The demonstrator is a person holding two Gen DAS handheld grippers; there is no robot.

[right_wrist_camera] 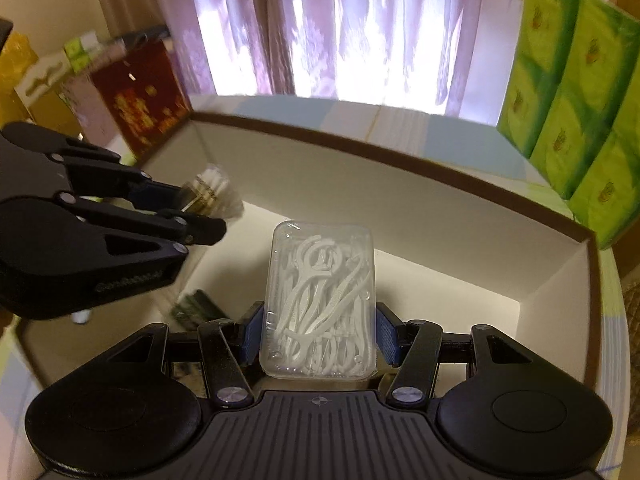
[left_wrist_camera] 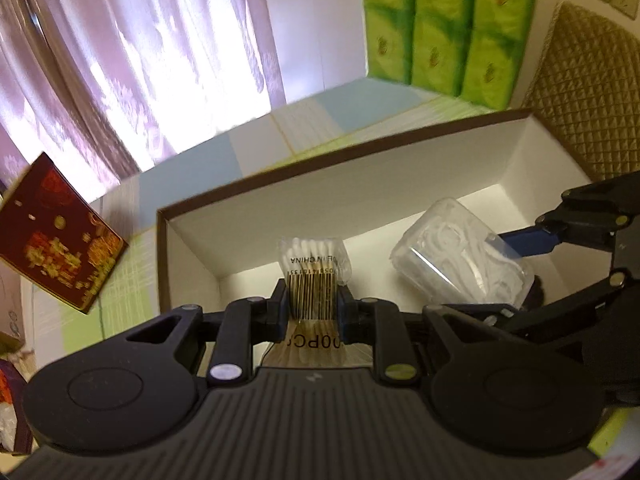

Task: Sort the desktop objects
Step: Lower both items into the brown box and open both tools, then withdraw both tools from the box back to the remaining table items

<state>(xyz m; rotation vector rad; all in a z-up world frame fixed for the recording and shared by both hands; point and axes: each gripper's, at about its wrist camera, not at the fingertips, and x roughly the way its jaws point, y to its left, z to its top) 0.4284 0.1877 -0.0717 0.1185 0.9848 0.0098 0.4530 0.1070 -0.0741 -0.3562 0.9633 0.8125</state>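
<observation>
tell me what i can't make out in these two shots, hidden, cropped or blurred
- Cotton swab pack, left wrist view: its lower half is hidden by the left gripper and its body; the printed label is cut off.
- Floss pick case, right wrist view: its bottom end sits behind the right gripper.
- Dark item on the white box floor: blurred, unidentifiable.
- Red box: blurred, print unreadable.

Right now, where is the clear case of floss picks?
The floss pick case is clamped in the right gripper, over the open white box, right of the cotton swab pack in the left gripper.
</observation>
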